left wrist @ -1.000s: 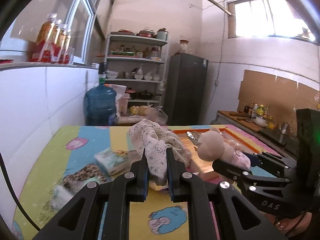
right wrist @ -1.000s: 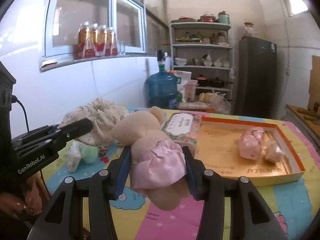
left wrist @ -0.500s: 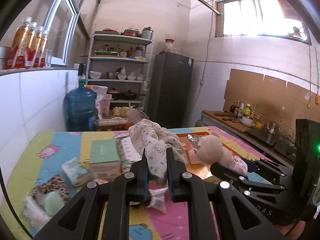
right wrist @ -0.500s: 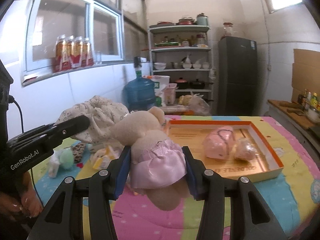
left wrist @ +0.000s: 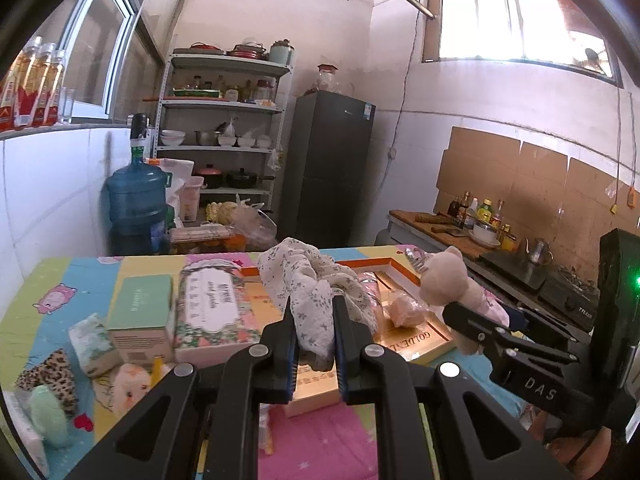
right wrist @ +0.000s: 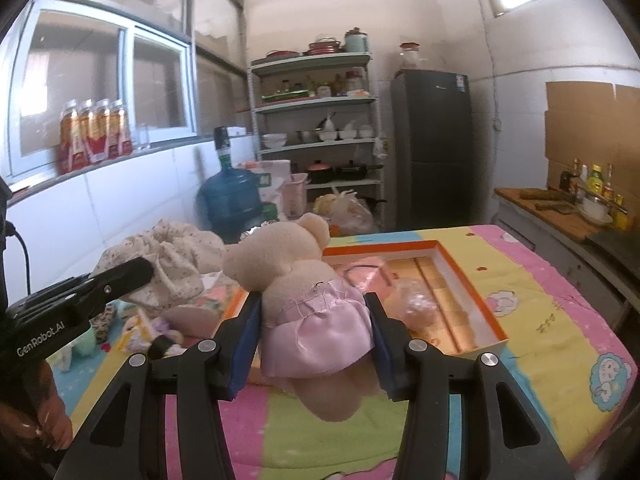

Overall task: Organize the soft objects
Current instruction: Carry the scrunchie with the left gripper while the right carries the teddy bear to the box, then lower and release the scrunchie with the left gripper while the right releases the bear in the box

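Observation:
My left gripper (left wrist: 314,344) is shut on a white floral cloth (left wrist: 308,280) and holds it above the table, in front of the orange-rimmed box (left wrist: 416,340). My right gripper (right wrist: 316,336) is shut on a beige teddy bear in a pink skirt (right wrist: 304,280), held above the near edge of the same box (right wrist: 472,300). The bear (left wrist: 444,280) also shows in the left wrist view, and the cloth (right wrist: 172,260) shows at the left of the right wrist view. Two pink soft items (right wrist: 416,304) lie inside the box.
A floral box (left wrist: 212,308) and a green-topped carton (left wrist: 140,316) stand left of the orange box. A tissue pack (left wrist: 90,342), a leopard-print item (left wrist: 52,372), a green soft toy (left wrist: 48,416) and a small plush (left wrist: 130,380) lie at the table's left. A counter (right wrist: 568,216) runs along the right.
Both grippers have swung to the right with their loads and now hang nearer the orange box. The floral box and green carton have come into the left wrist view.

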Available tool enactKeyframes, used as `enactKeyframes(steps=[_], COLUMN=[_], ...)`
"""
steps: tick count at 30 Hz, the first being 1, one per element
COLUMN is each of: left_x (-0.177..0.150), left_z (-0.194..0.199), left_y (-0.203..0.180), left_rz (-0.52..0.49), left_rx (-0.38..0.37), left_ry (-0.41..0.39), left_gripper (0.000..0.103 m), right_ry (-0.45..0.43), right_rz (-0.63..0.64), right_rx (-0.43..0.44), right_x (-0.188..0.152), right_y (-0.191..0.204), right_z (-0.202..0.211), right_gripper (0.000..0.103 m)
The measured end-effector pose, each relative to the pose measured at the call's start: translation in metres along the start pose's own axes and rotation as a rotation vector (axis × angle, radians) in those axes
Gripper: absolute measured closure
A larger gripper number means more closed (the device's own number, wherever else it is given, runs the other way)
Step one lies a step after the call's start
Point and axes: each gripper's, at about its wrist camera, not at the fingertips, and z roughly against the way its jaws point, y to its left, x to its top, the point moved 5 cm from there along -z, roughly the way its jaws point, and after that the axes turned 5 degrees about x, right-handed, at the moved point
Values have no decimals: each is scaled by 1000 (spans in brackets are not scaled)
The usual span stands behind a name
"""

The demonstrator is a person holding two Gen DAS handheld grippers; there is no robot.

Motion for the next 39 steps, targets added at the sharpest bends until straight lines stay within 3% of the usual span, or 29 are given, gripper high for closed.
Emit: enactKeyframes(steps=[15, 39], left_x=[-12, -30], left_z=[-55, -115], left_y=[-32, -34], left_rz=[4, 29], left_rx=[-7, 19], left_ry=[83, 200], left_gripper=[88, 88], right_ry=[37, 146], right_rz=[-64, -126], right_rx=[-14, 49], right_x=[-1, -12], right_y=[-57, -77], right_z=[-29, -97], right_gripper=[51, 51])
